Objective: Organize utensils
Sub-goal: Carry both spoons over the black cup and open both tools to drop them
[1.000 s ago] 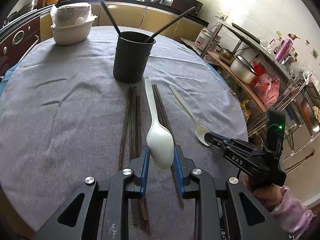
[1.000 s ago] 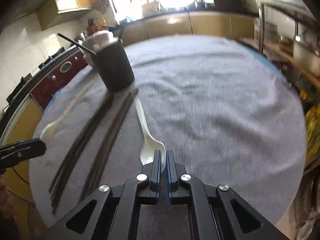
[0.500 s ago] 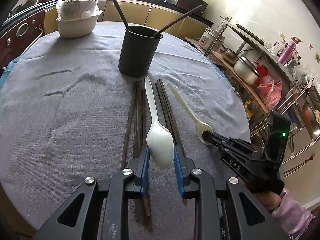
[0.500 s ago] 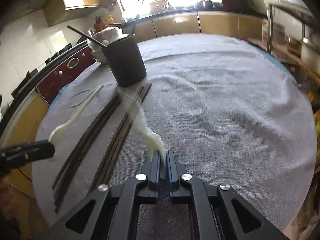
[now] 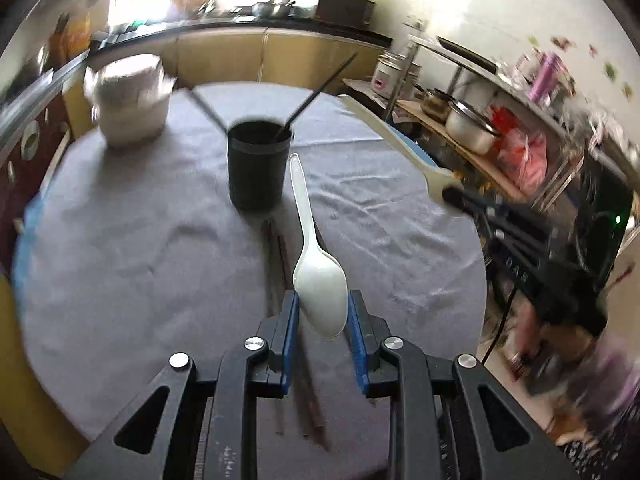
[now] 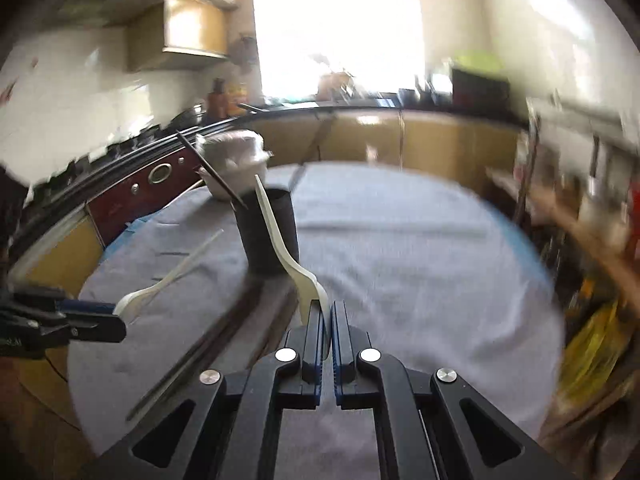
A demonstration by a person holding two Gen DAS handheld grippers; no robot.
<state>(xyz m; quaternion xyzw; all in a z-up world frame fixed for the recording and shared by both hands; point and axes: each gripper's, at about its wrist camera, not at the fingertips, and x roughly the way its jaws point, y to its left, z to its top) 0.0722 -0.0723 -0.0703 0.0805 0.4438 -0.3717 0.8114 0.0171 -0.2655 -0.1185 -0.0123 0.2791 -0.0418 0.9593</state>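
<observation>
My left gripper [image 5: 321, 312] is shut on the bowl of a white plastic spoon [image 5: 316, 268], held above the cloth with its handle pointing toward the black utensil holder [image 5: 256, 168]. My right gripper [image 6: 328, 328] is shut on the bowl end of a cream plastic spoon [image 6: 288, 252], lifted off the table with its handle slanting up in front of the holder [image 6: 268, 236]. In the left wrist view the cream spoon [image 5: 392, 140] and right gripper [image 5: 460, 200] hang at the right. Dark chopsticks [image 5: 280, 276] lie on the grey cloth. Two more stand in the holder.
A white lidded bowl [image 5: 128, 108] sits at the table's far left. The round table [image 6: 420, 264] has a grey cloth. Kitchen counters run behind it, and shelves with pots [image 5: 468, 124] stand to the right. A person's hand and sleeve [image 5: 572, 344] show at the right.
Both grippers rose off the table, each carrying its spoon. The right gripper rolled, and its cream spoon now slants upward. The chopsticks stay on the cloth.
</observation>
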